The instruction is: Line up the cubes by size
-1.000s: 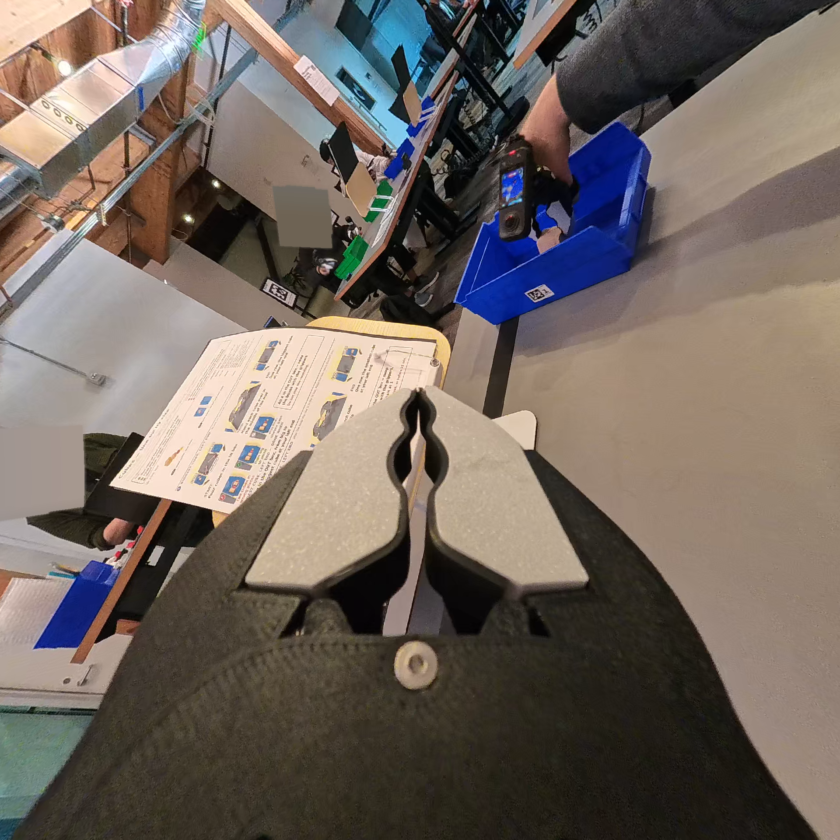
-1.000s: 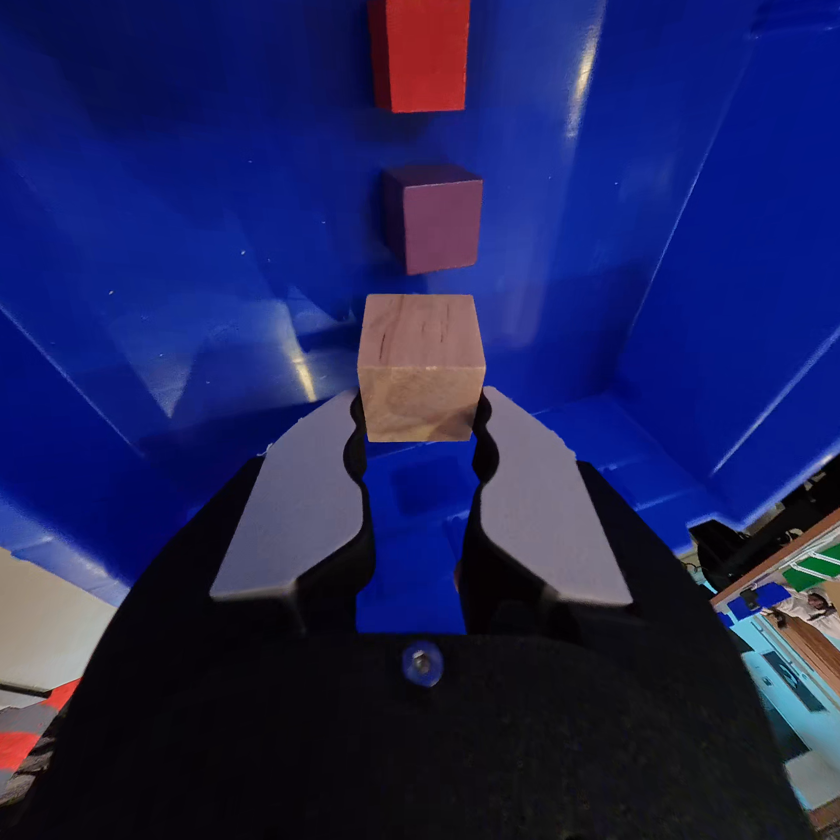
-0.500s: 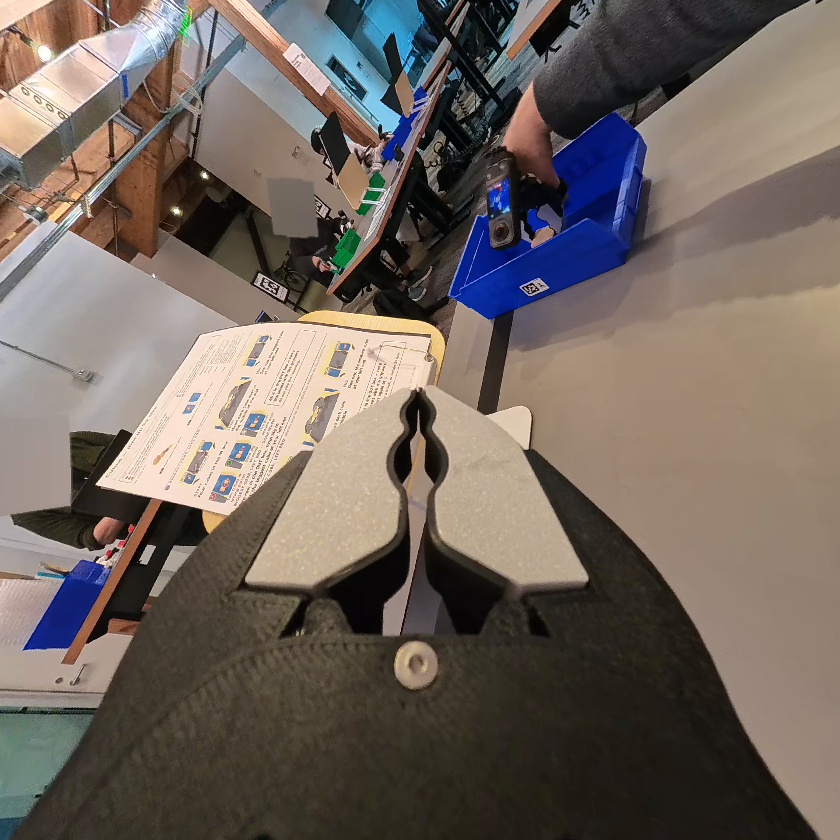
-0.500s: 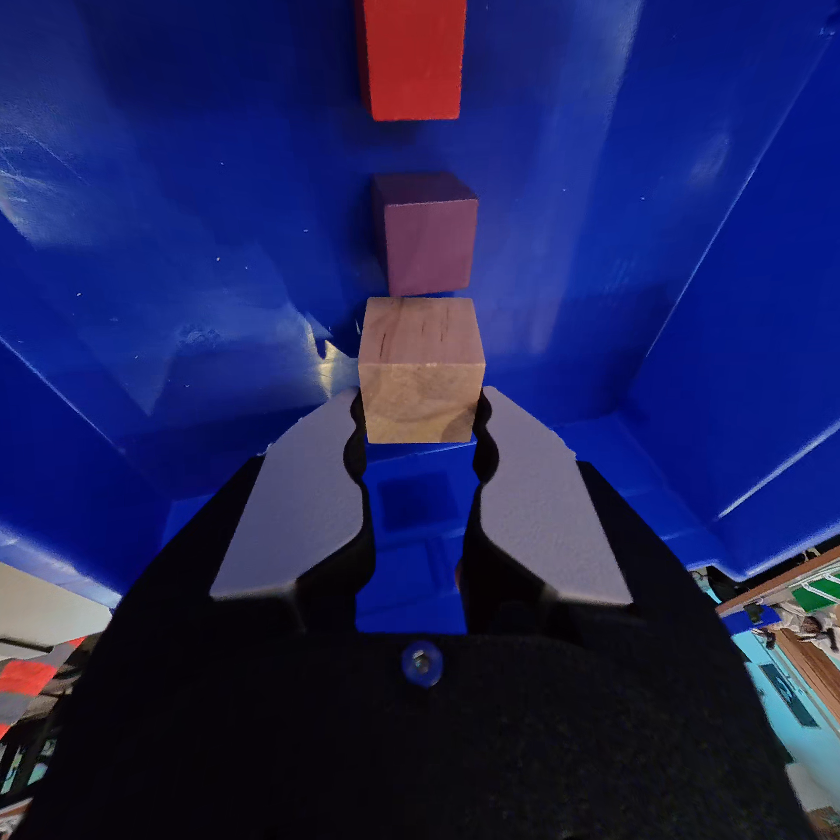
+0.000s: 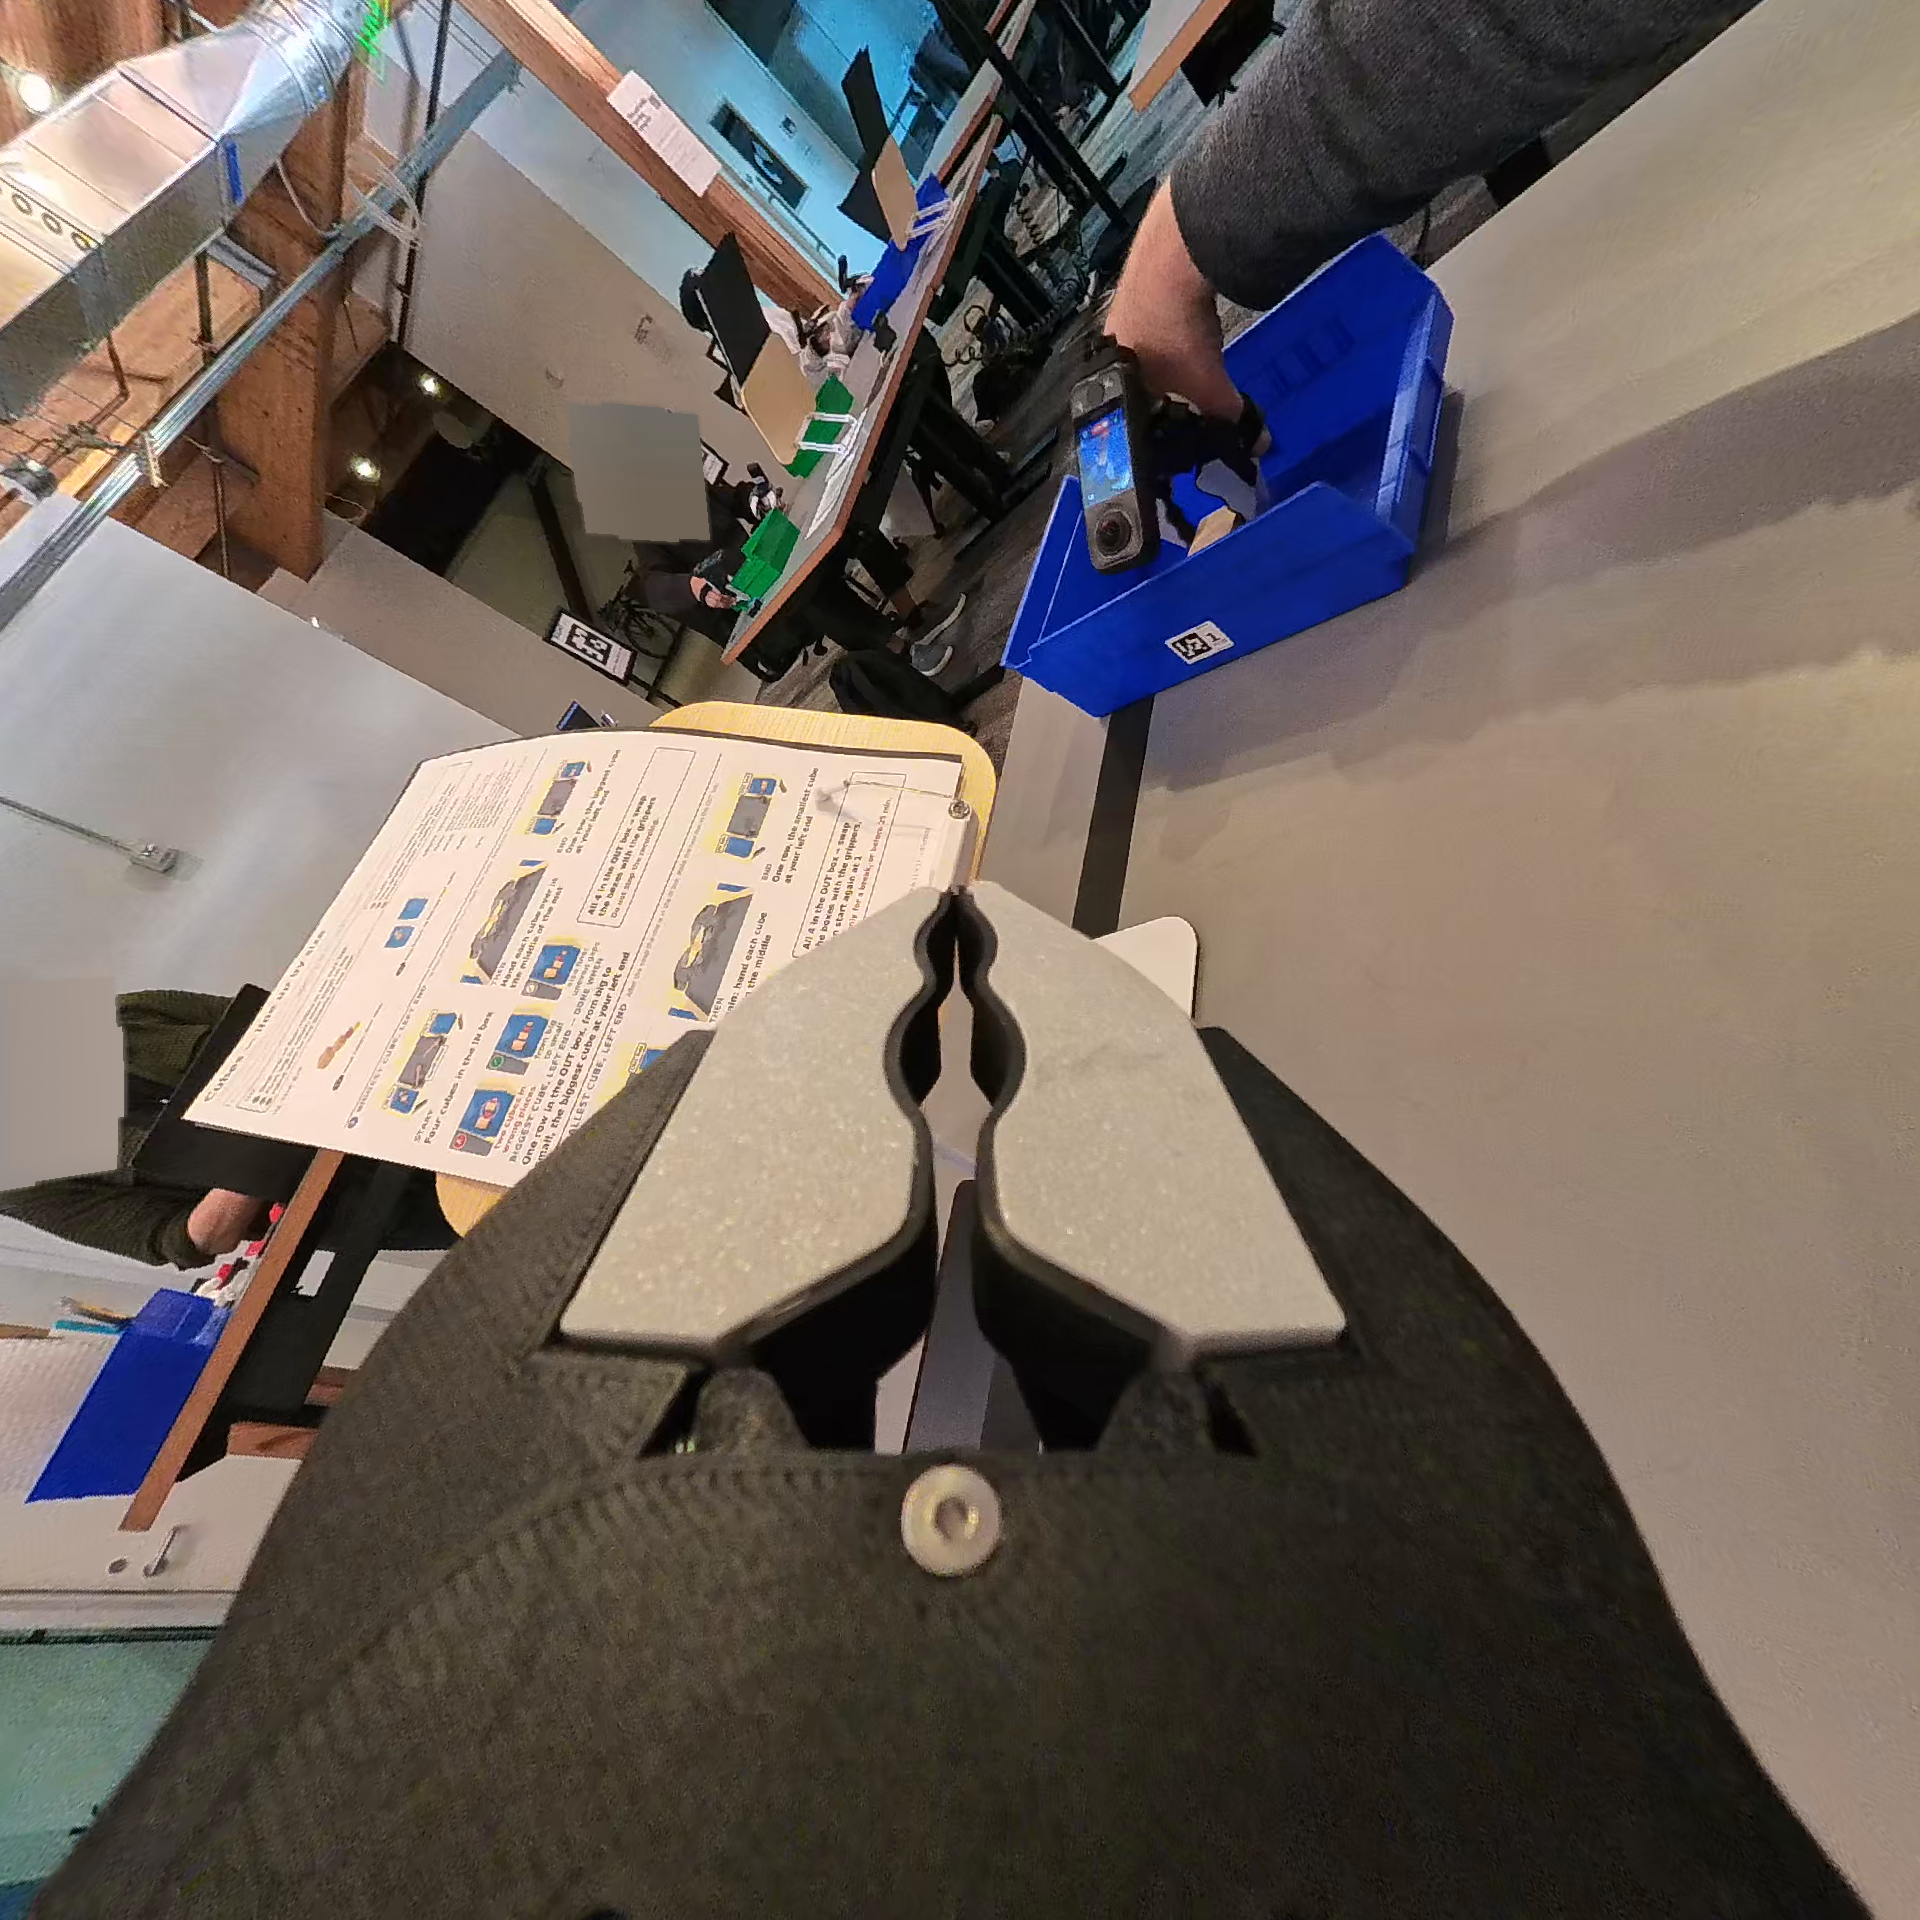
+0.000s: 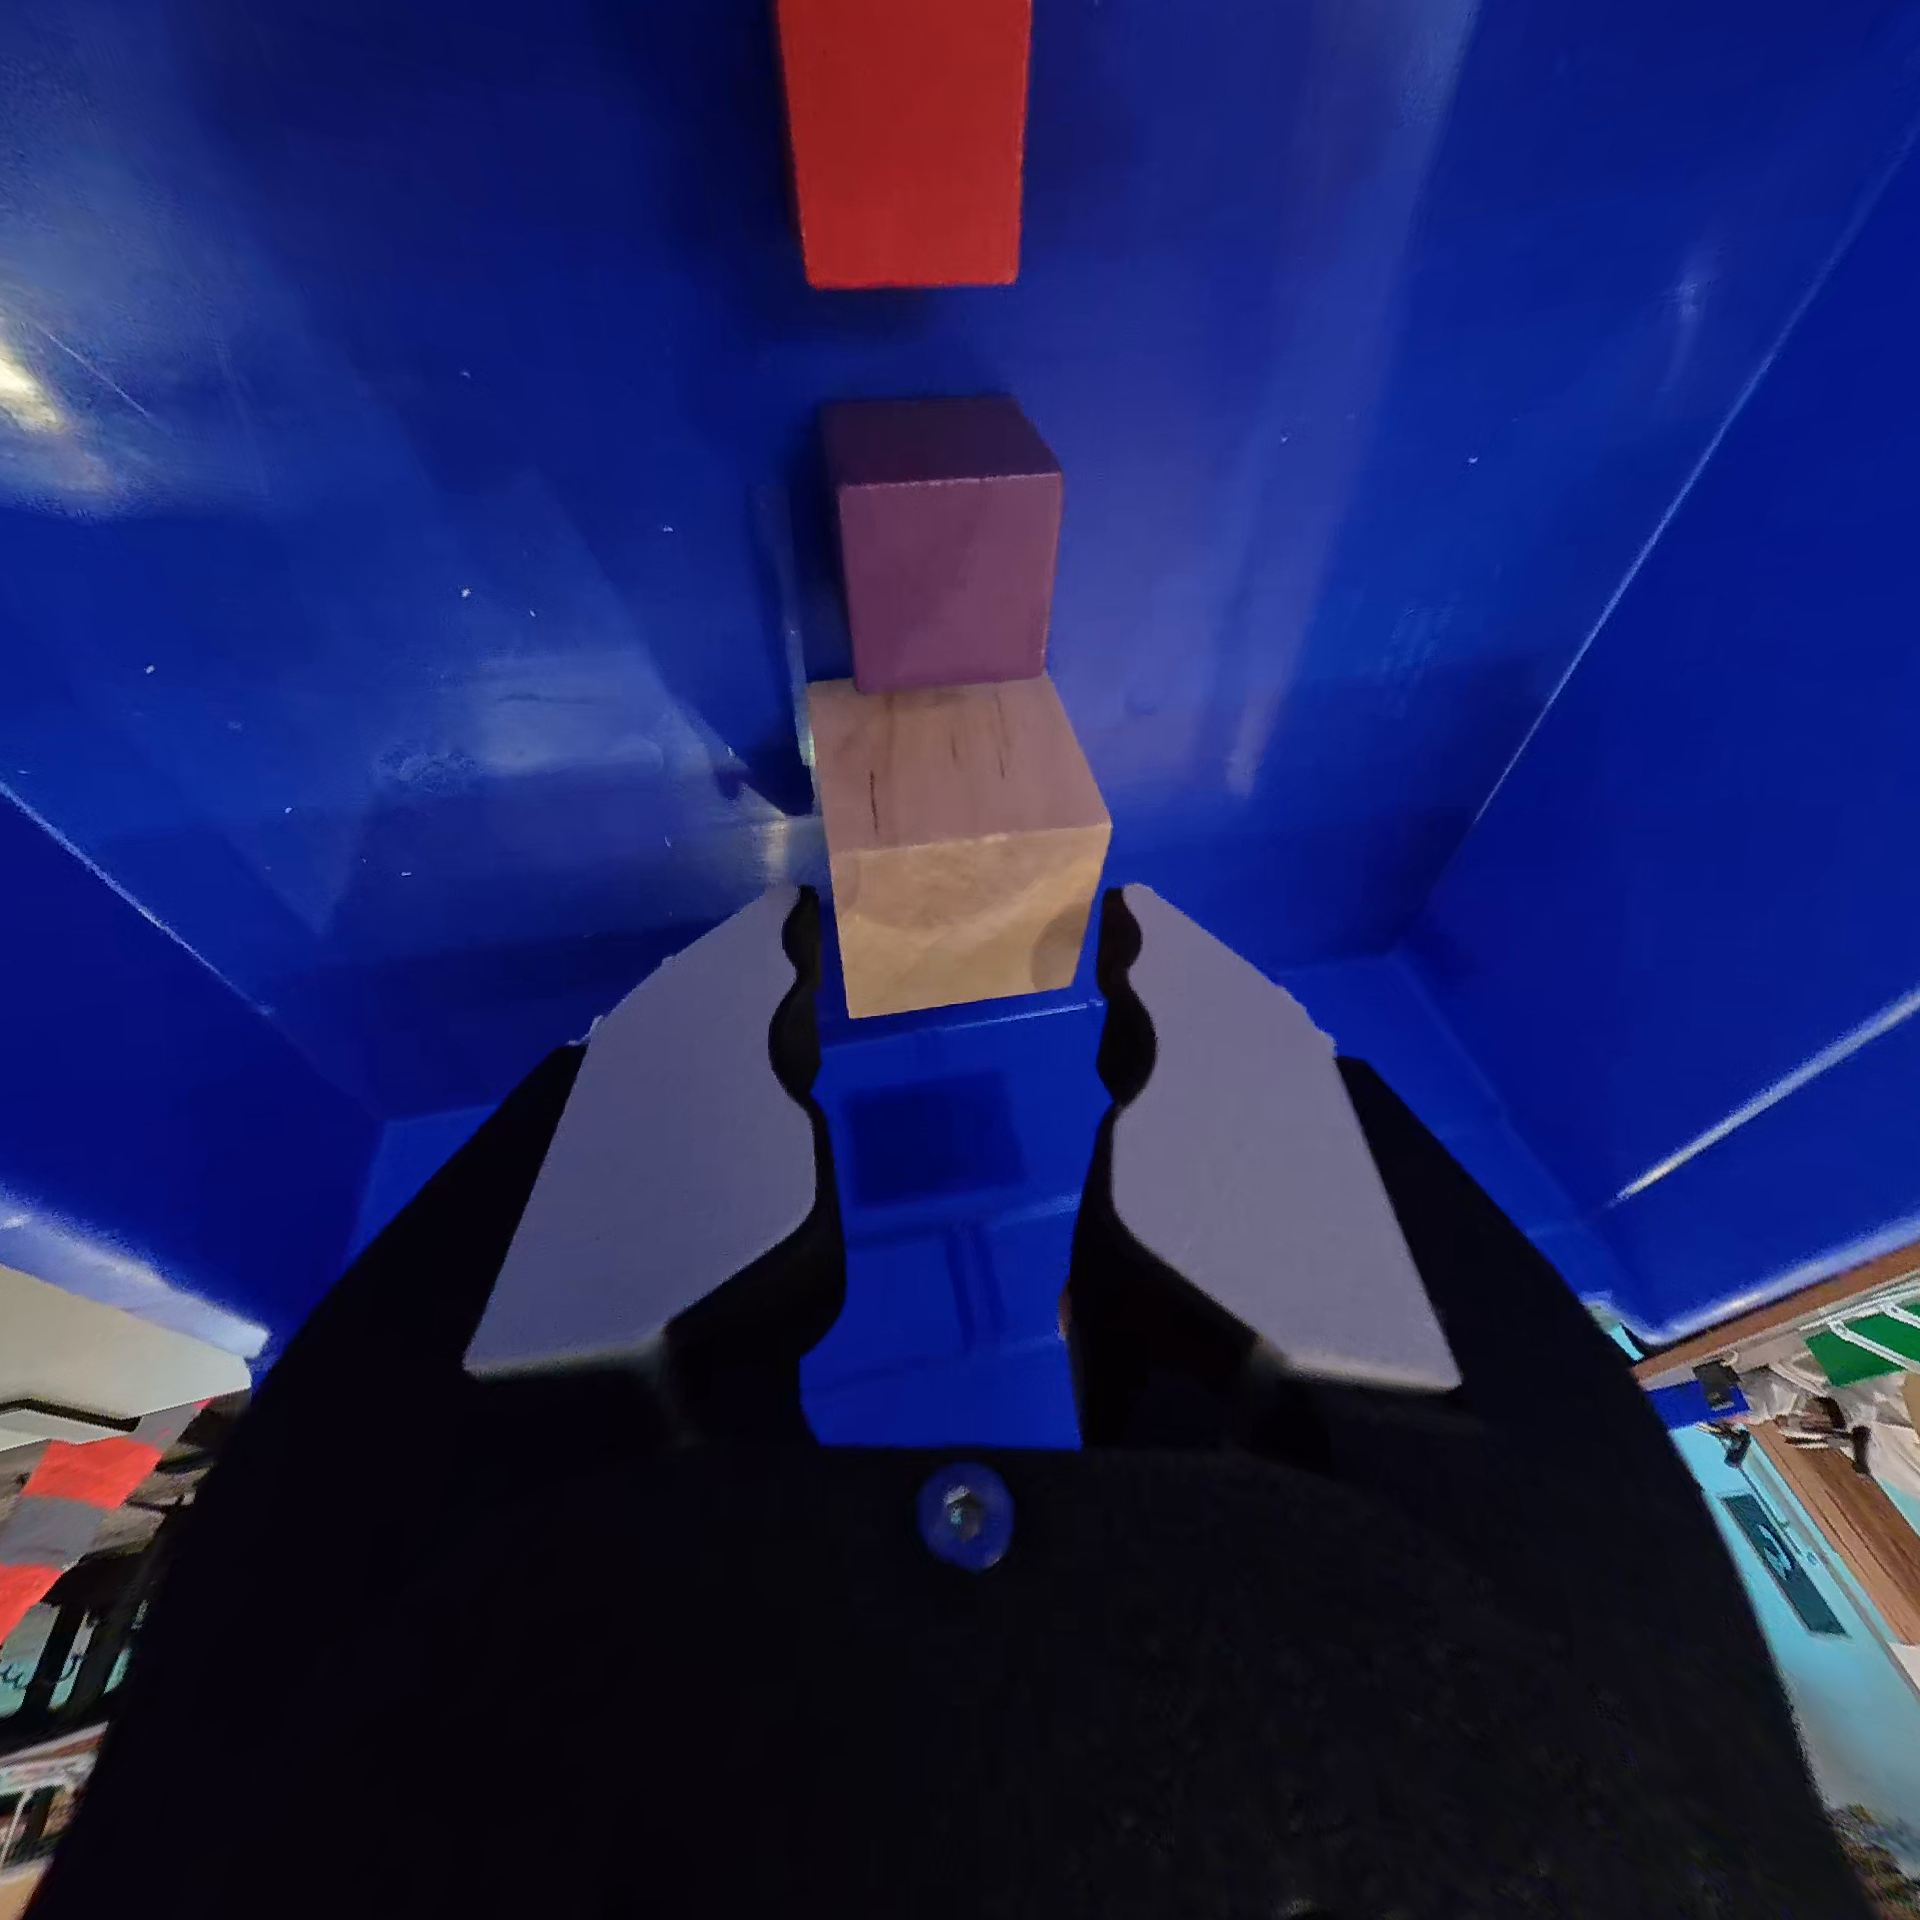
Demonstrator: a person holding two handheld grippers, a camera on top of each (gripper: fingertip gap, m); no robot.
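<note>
In the right wrist view, a bare wooden cube (image 6: pixel 961 883) rests on the floor of the blue bin (image 6: pixel 416 520). It touches a smaller-looking purple cube (image 6: pixel 945 561) beyond it, and a red cube (image 6: pixel 904 135) lies farther on in the same row. My right gripper (image 6: pixel 961 904) is open. Its fingertips (image 6: pixel 805 914) stand either side of the wooden cube with a small gap on each side. My left gripper (image 5: pixel 954 904) is shut with nothing between its pads, held over the grey table (image 5: pixel 1558 935). The bin also shows far off in the left wrist view (image 5: pixel 1226 613).
A person's hand (image 5: pixel 1174 312) holds the right gripper inside the bin. A printed instruction sheet (image 5: pixel 582 935) lies on a wooden board left of my left gripper. The bin's walls rise close around the cubes. Desks and people are beyond the table. Tip to tip, the grippers are about 60 centimetres apart.
My right gripper lowered the wooden cube against the purple cube and opened off it; the pads now stand clear of its sides. The left gripper stayed shut and barely moved.
</note>
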